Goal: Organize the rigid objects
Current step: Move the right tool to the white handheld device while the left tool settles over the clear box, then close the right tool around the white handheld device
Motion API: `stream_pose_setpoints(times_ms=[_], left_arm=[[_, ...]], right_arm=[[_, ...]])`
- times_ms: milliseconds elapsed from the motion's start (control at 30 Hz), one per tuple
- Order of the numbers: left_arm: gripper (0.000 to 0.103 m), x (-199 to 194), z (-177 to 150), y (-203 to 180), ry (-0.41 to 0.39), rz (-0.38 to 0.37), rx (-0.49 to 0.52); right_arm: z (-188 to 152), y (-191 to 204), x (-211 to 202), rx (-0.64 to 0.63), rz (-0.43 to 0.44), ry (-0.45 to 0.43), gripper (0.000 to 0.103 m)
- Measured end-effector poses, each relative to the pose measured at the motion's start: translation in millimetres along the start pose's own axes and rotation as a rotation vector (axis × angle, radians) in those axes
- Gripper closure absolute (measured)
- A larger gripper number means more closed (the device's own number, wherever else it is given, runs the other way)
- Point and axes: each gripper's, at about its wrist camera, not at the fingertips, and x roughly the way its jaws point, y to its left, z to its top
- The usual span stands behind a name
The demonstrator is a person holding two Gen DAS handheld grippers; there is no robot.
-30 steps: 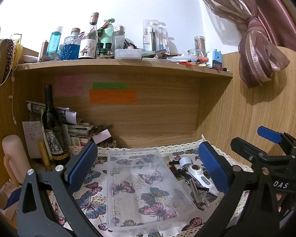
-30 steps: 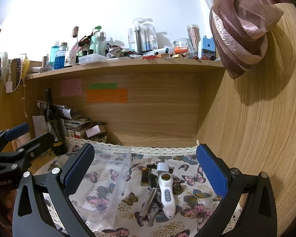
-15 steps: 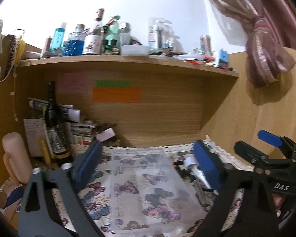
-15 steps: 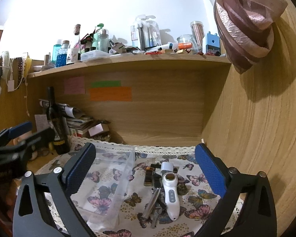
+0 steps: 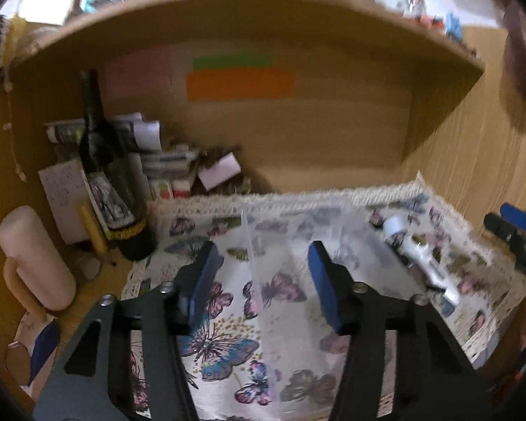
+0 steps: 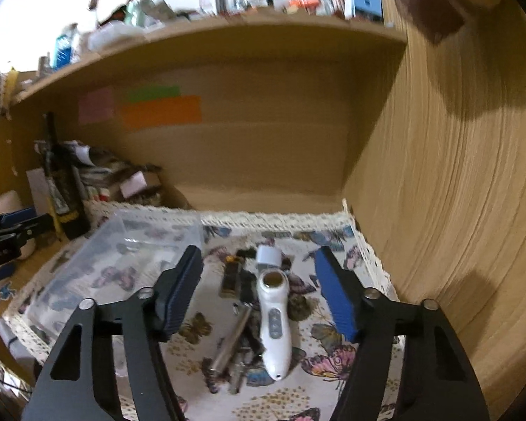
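Two views, both somewhat blurred. In the left wrist view the left tongs [image 5: 259, 270] are parted and grip nothing, their blue pads straddling the left wall of a clear plastic box [image 5: 319, 245] that lies on the butterfly-print cloth [image 5: 214, 347] covering the worktop. A dark wine bottle [image 5: 108, 182] stands upright at the cloth's left edge, and a white handheld device [image 5: 424, 256] lies just right of the box.

In the right wrist view the right tongs [image 6: 259, 291] are also spread wide with nothing between them, hovering above the white handheld device [image 6: 273, 322]. A metal pen [image 6: 228, 343] lies just left of it among small dark items. The clear plastic box [image 6: 122, 256] sits further left, with nothing visible inside.
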Motion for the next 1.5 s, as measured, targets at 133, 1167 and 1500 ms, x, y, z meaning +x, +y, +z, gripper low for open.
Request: stream_pose_setpoints(times_ms=[133, 1167, 1500], left_arm=[[0.07, 27, -3, 8, 0.13, -0.051, -0.005], [0.089, 92, -8, 21, 0.418, -0.21, -0.016], [0.089, 93, -7, 21, 0.417, -0.211, -0.015]], right_arm=[[-4, -11, 19, 0.014, -0.011, 0.077, 0.054], [-46, -22, 134, -0.005, 0.028, 0.522, 0.062], [-43, -20, 120, 0.011, 0.014, 0.445, 0.074]])
